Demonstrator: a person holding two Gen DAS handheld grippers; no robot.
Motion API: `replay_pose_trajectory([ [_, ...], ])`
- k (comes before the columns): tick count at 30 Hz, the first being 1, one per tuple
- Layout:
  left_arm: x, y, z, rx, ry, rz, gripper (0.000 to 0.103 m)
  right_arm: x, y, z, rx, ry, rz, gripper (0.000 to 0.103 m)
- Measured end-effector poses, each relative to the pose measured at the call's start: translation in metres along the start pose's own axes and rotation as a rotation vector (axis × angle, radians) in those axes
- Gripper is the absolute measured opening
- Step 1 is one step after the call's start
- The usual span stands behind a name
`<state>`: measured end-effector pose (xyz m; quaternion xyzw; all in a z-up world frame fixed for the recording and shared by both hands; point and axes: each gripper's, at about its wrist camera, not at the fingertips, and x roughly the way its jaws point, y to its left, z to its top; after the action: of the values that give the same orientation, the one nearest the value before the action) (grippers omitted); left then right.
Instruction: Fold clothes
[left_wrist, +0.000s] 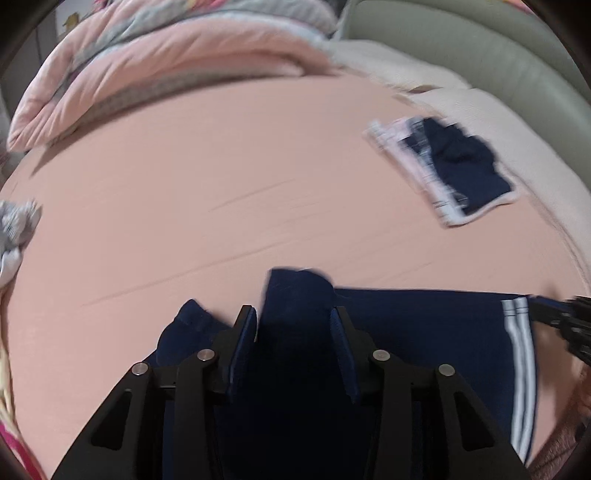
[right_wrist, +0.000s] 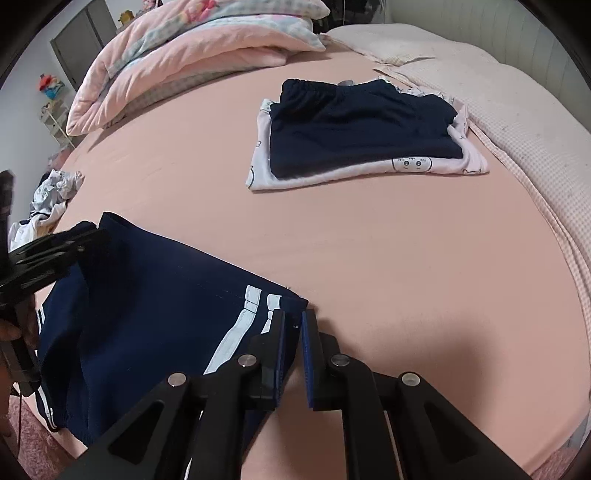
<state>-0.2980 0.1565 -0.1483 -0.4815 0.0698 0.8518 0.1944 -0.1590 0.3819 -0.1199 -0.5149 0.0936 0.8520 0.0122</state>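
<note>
Right wrist view — both grippers (right_wrist: 293, 319) (left_wrist: 293, 314) clamped on navy shorts (right_wrist: 155, 295).

— What lies beyond the laundry?

— A bed with a pink sheet (right_wrist: 369, 240), and a rolled pink quilt (right_wrist: 177, 62) at its far end (a patterned pillow (right_wrist: 236, 11) on top). A pale checked blanket (right_wrist: 517, 122) runs along the right edge.

— And past the bed?

— Bright toys (right_wrist: 51, 86) on a white shelf, far left.
</note>
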Motion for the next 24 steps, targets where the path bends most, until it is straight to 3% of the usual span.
replay_pose_trajectory([
  [6, 0.007, 0.011, -0.005, 0.044, 0.033, 0.105, 0.039, -0.006, 0.003, 0.003, -0.051, -0.033, -0.065, 0.016],
  [10, -0.002, 0.017, -0.004, 0.034, -0.004, 0.01, 0.039, -0.004, 0.008, 0.005, -0.06, -0.011, 0.01, 0.026],
  [14, -0.013, 0.009, -0.005, 0.077, -0.046, -0.002, 0.039, 0.001, 0.008, 0.004, -0.077, -0.005, -0.066, 0.03],
  [18, -0.023, 0.013, -0.012, 0.025, -0.074, -0.035, 0.039, 0.007, 0.008, 0.003, -0.095, 0.0, -0.148, 0.025],
  [24, -0.02, 0.01, -0.016, 0.095, -0.042, 0.003, 0.039, 0.015, 0.008, 0.001, -0.121, 0.008, -0.27, 0.02],
])
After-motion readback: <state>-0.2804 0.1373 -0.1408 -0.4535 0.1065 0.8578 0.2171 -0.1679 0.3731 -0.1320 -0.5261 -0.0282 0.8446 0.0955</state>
